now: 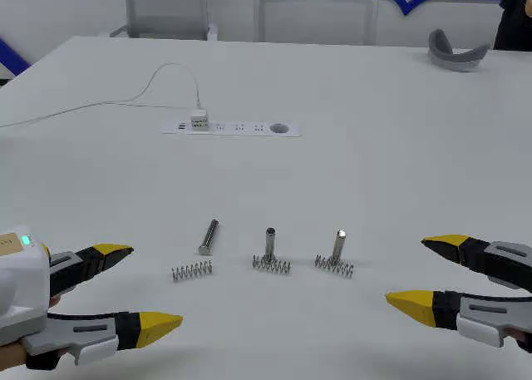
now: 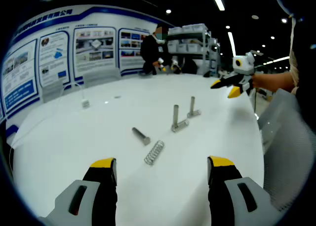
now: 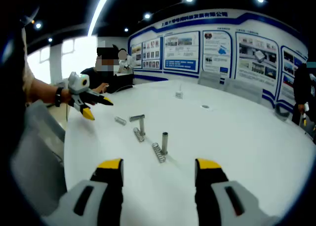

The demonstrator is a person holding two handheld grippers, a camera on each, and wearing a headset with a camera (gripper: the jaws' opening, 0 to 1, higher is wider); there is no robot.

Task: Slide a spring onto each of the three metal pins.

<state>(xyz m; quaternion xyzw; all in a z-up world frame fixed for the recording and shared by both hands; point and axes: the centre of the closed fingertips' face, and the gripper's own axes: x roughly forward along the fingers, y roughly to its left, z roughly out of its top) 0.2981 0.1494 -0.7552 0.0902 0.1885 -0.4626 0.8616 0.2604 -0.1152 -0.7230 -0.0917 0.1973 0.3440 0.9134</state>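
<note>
The left claw and right claw are hovering open-jawed and empty in the lower corners, while three pins and three loose springs are sitting lower centre on the worktop.

Your white table carries three pins in a row near you: the left pin lies on its side, the middle pin and right pin stand upright. A spring lies flat before each: the left spring just beside its pin, the middle spring and right spring at their pins' feet. Farther off lies a power strip with a charger and cable; a grey band rests far right
</note>
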